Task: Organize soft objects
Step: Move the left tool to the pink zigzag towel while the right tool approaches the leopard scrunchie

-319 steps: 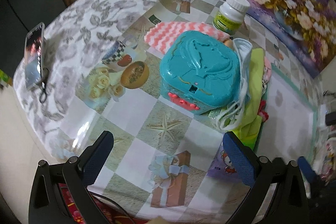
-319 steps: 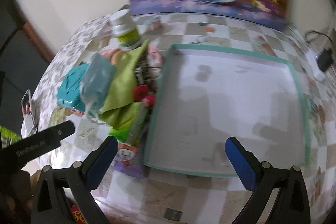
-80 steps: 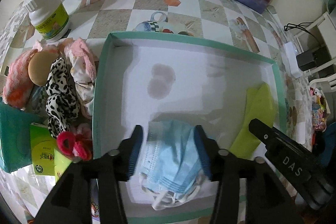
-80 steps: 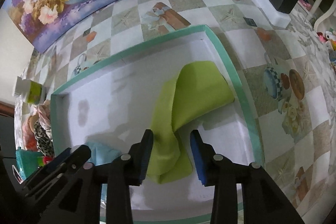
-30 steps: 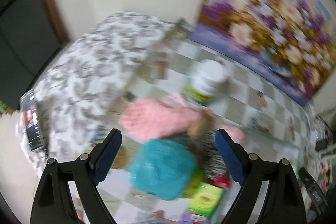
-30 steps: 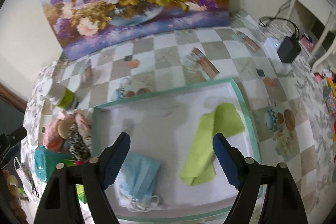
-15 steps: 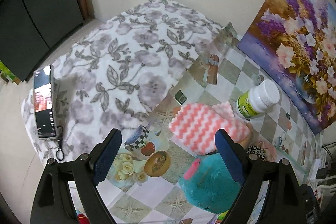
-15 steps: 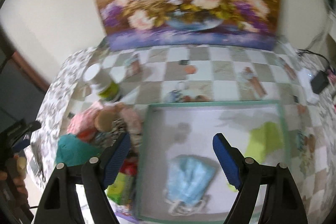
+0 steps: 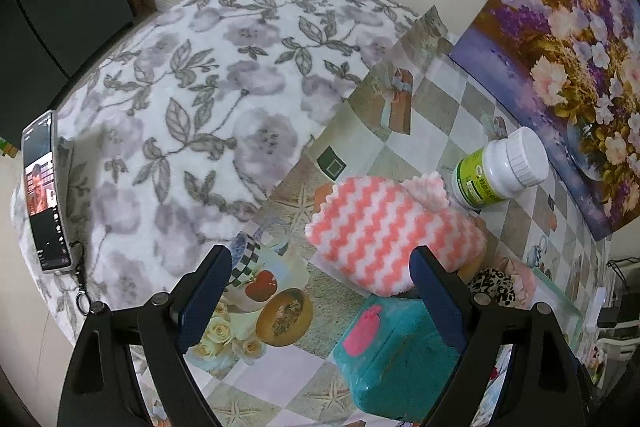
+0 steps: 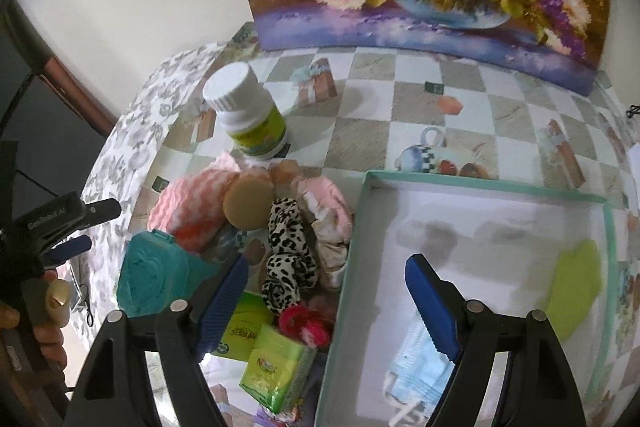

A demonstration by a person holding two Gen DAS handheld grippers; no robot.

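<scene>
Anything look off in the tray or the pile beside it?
Tray floor carries two grey stains, unlike the rest of the white base. Mask and green cloth lie flat inside. The pile outside is a heap, nothing spilled.

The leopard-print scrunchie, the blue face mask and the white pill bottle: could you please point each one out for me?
leopard-print scrunchie (image 10: pixel 289 254), right wrist view, on its spotted middle fold.
blue face mask (image 10: pixel 416 367), right wrist view, on its pleated front.
white pill bottle (image 9: pixel 500 169), left wrist view, on its white body below the cap.
</scene>
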